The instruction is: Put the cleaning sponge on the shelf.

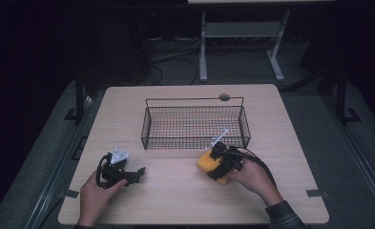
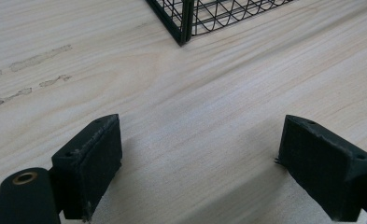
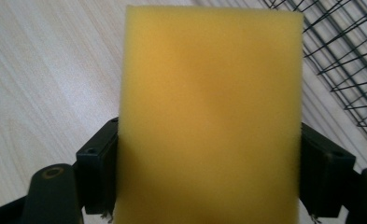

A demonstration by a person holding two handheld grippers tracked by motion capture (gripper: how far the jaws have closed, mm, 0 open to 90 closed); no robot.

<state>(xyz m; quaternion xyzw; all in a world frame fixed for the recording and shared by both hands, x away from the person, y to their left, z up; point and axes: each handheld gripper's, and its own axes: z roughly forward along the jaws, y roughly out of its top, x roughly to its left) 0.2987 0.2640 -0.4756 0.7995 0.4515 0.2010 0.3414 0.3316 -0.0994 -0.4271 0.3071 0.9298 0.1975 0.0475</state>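
Sponge (image 3: 209,116), a plain yellow block, sits between the pads of the right claw (image 1: 219,163), which clamps it across its width; the jaws stand fairly wide because the block itself is wide. In the high view the sponge (image 1: 206,163) is just in front of the near wall of the black wire basket (image 1: 194,141), low over the table (image 1: 175,200), and I cannot tell for sure whether its bottom edge touches the wood.

The step in hand looks like carrying the sponge into the basket. To do it well, the grip should stay firm but not crush the foam. The block needs to rise above the near rim before it goes forward, since a soft corner could snag on the wire. It should be let go only once it is well inside and low over the mesh floor.

The left claw (image 1: 140,171) rests at the table's left, well apart from the basket, its jaws wide with nothing between them (image 2: 197,158).

No brand, label or writing can be read on the sponge, the basket or the table.
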